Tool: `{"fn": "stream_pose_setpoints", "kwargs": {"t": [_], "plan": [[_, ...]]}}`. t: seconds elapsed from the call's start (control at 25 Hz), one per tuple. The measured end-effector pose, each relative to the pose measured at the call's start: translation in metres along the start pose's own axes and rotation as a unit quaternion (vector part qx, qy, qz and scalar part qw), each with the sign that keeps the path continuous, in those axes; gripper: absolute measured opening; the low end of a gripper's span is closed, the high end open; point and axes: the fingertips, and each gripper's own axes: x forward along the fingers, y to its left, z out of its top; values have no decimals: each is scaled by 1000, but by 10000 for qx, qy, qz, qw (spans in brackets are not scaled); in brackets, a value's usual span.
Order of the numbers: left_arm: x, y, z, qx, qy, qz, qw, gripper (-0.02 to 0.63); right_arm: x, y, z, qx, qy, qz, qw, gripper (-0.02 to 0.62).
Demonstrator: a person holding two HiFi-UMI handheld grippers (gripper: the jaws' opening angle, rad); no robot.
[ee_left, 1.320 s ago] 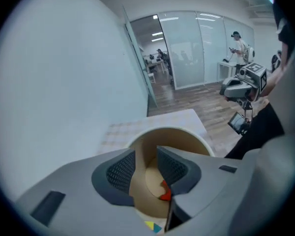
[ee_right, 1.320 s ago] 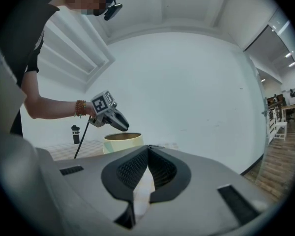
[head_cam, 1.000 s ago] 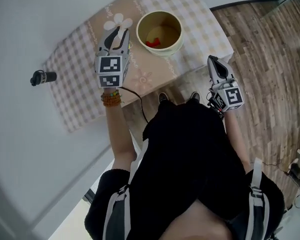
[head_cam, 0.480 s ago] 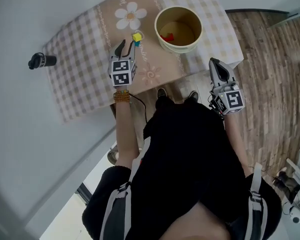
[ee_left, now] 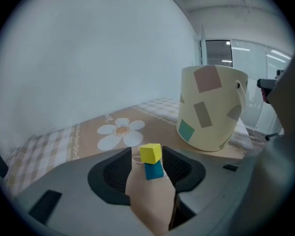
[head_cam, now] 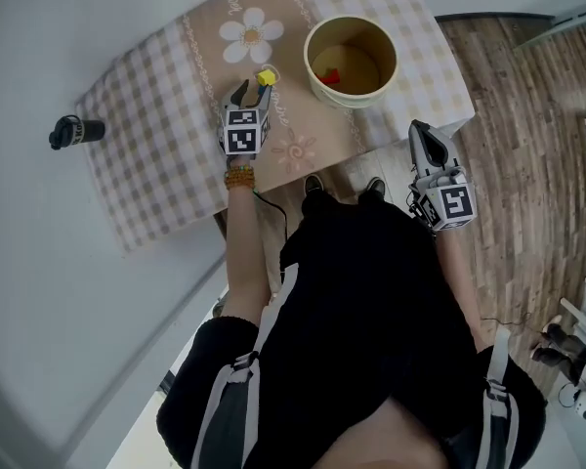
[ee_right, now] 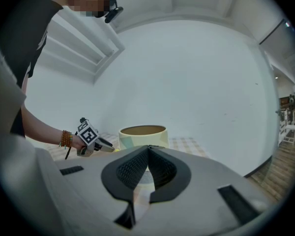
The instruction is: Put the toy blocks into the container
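Yellow block stacked on a blue block stands on the table between the jaws of the left gripper, which have just been opening wide, not gripping; container ahead-right; right gripper, closed and empty, is farther

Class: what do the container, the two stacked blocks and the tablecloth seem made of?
Container: likely plastic or card; smooth matte cream wall, printed patches. Yellow block and blue block: probably painted wood or plastic; flat solid colour, crisp edges. Tablecloth: likely fabric; matte checks, edge hanging down.
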Motion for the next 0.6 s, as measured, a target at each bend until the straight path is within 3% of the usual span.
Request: {"fn": "stream_pose_setpoints", "kwargs": {"t": [0.6], "plan": [[35, -7, -8, 33, 235, -463, 9986, 206, 1, 5, -4, 55, 47, -229, 9997, 6]]}}
